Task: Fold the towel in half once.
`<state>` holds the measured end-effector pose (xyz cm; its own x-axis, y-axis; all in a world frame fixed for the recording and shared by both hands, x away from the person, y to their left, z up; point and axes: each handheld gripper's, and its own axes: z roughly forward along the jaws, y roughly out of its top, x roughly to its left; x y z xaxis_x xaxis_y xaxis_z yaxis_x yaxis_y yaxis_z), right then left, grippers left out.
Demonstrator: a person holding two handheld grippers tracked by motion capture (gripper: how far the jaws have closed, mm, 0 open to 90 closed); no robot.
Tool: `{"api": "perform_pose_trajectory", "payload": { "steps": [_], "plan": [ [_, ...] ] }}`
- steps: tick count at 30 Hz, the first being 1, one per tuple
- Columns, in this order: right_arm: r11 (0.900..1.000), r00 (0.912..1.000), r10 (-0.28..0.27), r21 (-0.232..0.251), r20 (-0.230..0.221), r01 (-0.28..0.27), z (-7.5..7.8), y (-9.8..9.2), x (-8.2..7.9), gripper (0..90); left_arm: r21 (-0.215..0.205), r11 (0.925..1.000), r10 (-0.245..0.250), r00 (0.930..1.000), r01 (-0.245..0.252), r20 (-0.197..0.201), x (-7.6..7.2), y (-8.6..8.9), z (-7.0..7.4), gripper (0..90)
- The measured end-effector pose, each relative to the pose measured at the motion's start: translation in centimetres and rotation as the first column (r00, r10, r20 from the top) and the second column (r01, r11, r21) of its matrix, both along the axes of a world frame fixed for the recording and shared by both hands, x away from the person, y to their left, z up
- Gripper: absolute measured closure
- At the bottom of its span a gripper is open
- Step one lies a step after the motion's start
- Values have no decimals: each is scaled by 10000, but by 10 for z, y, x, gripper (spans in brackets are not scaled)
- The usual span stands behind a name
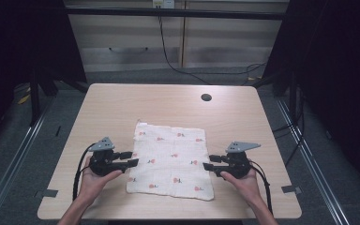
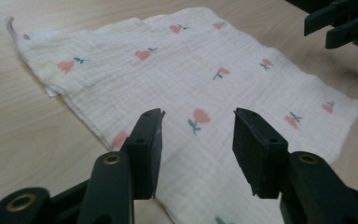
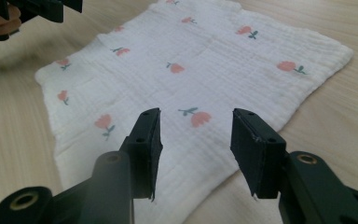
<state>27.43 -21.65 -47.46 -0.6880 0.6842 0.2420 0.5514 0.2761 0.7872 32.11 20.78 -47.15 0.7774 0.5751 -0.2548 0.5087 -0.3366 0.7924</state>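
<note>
A white cloth (image 1: 171, 159) printed with small red flowers lies flat on the wooden table (image 1: 122, 103). My left gripper (image 1: 133, 158) sits at the cloth's left edge, its jaws apart with nothing between them; they point across the cloth (image 2: 200, 79) from just above it, in line with my left gripper (image 2: 198, 122). At the cloth's right edge my right gripper (image 1: 206, 162) is likewise open and empty, aimed over the cloth (image 3: 200, 60), as my right gripper (image 3: 196, 120) shows. Each gripper view also catches the opposite gripper at the far side.
A round cable hole (image 1: 206, 97) is in the table near its far right. Dark floor and metal rails flank the table. A cabinet (image 1: 178, 37) with a hanging cable stands behind it.
</note>
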Motion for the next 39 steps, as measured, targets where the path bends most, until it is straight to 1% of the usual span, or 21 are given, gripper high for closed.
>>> {"api": "perform_pose_trajectory", "payload": {
  "steps": [2, 4, 6, 10, 12, 13, 15, 16, 18, 20, 22, 24, 25, 26, 29, 31, 33, 34, 36, 37, 39],
  "plan": [
    [10000, 9999, 22, -69, -139, -22, -3, 1, 9, 523, -65, 9999, 104, 9998, -105, -141, 7, -3, -3, 521],
    [9994, 9996, 123, -310, -250, -131, -6, 5, 16, 525, -42, 10000, 35, 9995, -36, -328, 13, -6, -7, 519],
    [9984, 9993, 262, -491, -258, -275, -5, 8, 22, 528, 185, 9998, -88, 9993, 95, -366, 14, -9, -11, 519],
    [9991, 9998, 179, -384, -129, -184, 0, 10, 32, 553, 408, 9989, -222, 9988, 240, -447, 18, -13, -15, 506],
    [9995, 9998, 116, -282, -151, -120, 0, 12, 34, 564, 475, 9986, -212, 9987, 234, -453, 23, -15, -17, 505],
    [9992, 9997, 155, -352, -193, -162, -2, 14, 35, 565, 431, 9989, -165, 9987, 186, -477, 25, -16, -18, 506],
    [9981, 9990, 287, -544, -349, -306, -8, 18, 37, 578, 533, 9983, -193, 9984, 221, -527, 27, -17, -20, 511],
    [9972, 9986, 321, -657, -426, -349, -11, 20, 37, 591, 617, 9976, -277, 9982, 310, -525, 27, -17, -22, 523],
    [9967, 9979, 446, -660, -475, -477, -15, 24, 39, 613, 866, 9958, -283, 9989, 314, -369, 27, -18, -24, 550],
    [9968, 9976, 449, -642, -524, -482, -17, 28, 40, 642, 852, 9956, -358, 9989, 383, -303, 28, -19, -25, 589],
    [9954, 9978, 424, -832, -500, -465, -19, 31, 40, 668, 870, 9956, -324, 9991, 348, -288, 27, -22, -28, 614],
    [9968, 9972, 414, -659, -617, -455, -22, 33, 39, 689, 1140, 9926, -386, 9988, 417, -289, 28, -25, -32, 650],
    [9956, 9971, 447, -796, -612, -496, -23, 35, 38, 694, 1283, 9906, -445, 9985, 480, -305, 28, -25, -33, 652],
    [9935, 9972, 474, -1006, -585, -531, -25, 37, 38, 695, 1220, 9911, -505, 9984, 530, -234, 27, -25, -34, 654],
    [9900, 9964, 549, -1266, -642, -627, -29, 41, 37, 694, 1168, 9920, -467, 9987, 487, -194, 25, -24, -35, 654],
    [9895, 9962, 597, -1277, -635, -674, -29, 41, 37, 695, 1060, 9934, -431, 9989, 446, -164, 24, -23, -36, 654],
    [9878, 9962, 673, -1371, -550, -743, -29, 40, 36, 694, 1109, 9920, -610, 9981, 602, 39, 22, -23, -37, 653],
    [9896, 9962, 601, -1272, -631, -678, -30, 38, 35, 694, 1053, 9921, -690, 9976, 685, 13, 21, -23, -37, 652],
    [9910, 9958, 562, -1174, -722, -644, -30, 35, 33, 695, 650, 9939, -873, 9958, 888, -269, 20, -22, -39, 642],
    [9910, 9959, 514, -1195, -745, -601, -30, 33, 33, 695, 558, 9935, -975, 9945, 996, -392, 20, -21, -39, 642],
    [9898, 9961, 503, -1295, -724, -594, -29, 31, 30, 694, 529, 9929, -1048, 9937, 1069, -403, 17, -22, -39, 642]
  ]
}}
